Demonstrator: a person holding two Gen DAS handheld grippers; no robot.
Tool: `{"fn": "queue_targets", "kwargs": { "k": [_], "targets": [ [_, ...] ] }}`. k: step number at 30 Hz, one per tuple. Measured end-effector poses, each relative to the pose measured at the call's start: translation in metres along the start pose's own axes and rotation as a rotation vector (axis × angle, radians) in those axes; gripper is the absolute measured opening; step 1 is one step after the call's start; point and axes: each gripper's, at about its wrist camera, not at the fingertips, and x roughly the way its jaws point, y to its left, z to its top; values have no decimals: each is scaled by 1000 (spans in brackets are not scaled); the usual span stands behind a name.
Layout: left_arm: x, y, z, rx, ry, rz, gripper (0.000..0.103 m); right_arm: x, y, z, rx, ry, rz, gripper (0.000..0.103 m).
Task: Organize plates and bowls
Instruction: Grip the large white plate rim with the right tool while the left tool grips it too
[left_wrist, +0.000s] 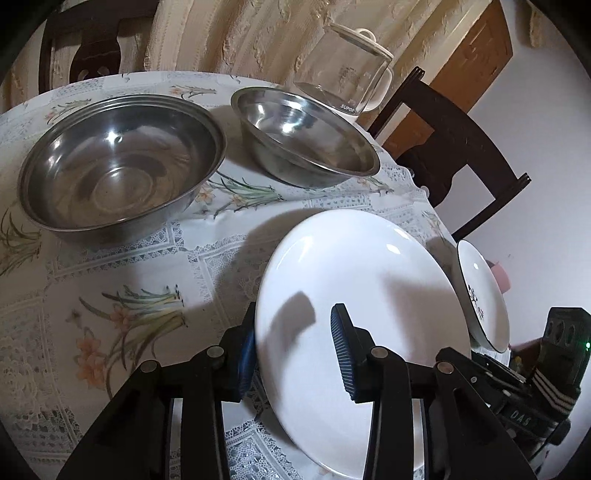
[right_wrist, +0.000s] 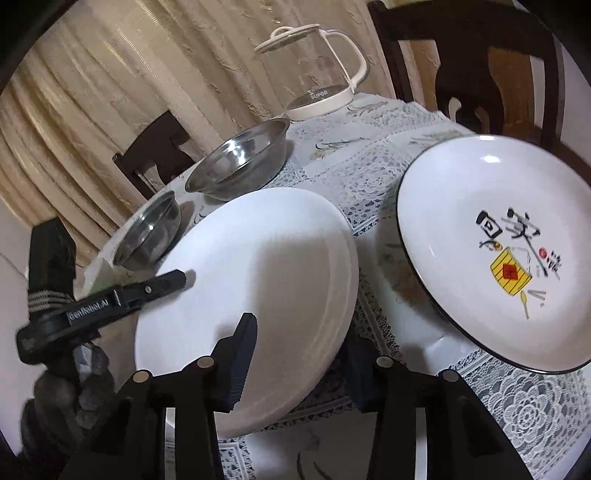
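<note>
Both claws pinch the plain white round plate (left_wrist: 354, 295) low in the frame, the left gripper (left_wrist: 291, 354) and the right gripper (right_wrist: 299, 354) on opposite rims, probably to lift it level onto another plate.

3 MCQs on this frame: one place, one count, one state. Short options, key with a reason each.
1. Where is the glass kettle?
A. far table edge
B. on a chair
C. inside a bowl

2. How many steel bowls?
A. one
B. two
C. four

3. The plain white plate is:
A. flat, untouched
B. gripped at its rim by both grippers
C. stacked on the printed plate

Key: A, it stands behind the bowls by the curtain; B, a large bowl and a small bowl; B, left gripper and right gripper each straddle its edge.
</note>
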Motion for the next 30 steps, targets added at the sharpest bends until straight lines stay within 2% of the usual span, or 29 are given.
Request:
{"fn": "queue_targets", "kwargs": {
  "k": [4, 14, 22, 30],
  "targets": [
    [-5, -4, -4, 29, -22, 31, 38, 0, 8, -4, -71, -10, -42, 46],
    [-26, -9, -20, 62, -65, 81, 38, -13, 14, -13, -102, -48, -11, 46],
    [-47, 1, -40, 27, -82, 99, 38, -17, 29, -24, -148, -51, 14, 46],
    [-80, 24, -64, -35, -115, 134, 38, -19, 60, -36, -219, -59, 55, 46]
  ]
}}
